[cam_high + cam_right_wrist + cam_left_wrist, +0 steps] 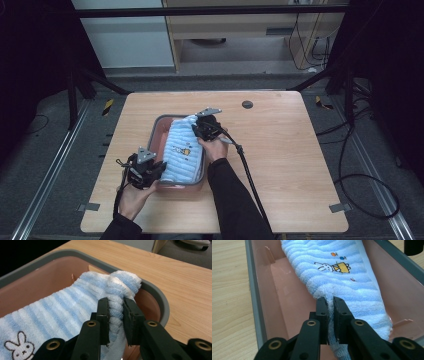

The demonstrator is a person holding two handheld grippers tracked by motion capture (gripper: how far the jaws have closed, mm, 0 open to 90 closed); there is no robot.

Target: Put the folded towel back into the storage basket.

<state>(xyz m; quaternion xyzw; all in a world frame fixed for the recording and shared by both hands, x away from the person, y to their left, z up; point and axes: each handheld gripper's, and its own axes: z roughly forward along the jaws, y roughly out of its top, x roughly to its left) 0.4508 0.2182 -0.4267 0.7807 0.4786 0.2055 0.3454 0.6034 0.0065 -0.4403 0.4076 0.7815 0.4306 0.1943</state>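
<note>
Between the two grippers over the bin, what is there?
The blue striped towel spans it in the high view, pinched at one end by the left gripper, at the other by the right gripper, above the pink bin.

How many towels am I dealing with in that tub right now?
1: a blue-striped towel stretched over the pink tub, pinched by the left gripper and right gripper. Anything beneath it is hidden.
</note>
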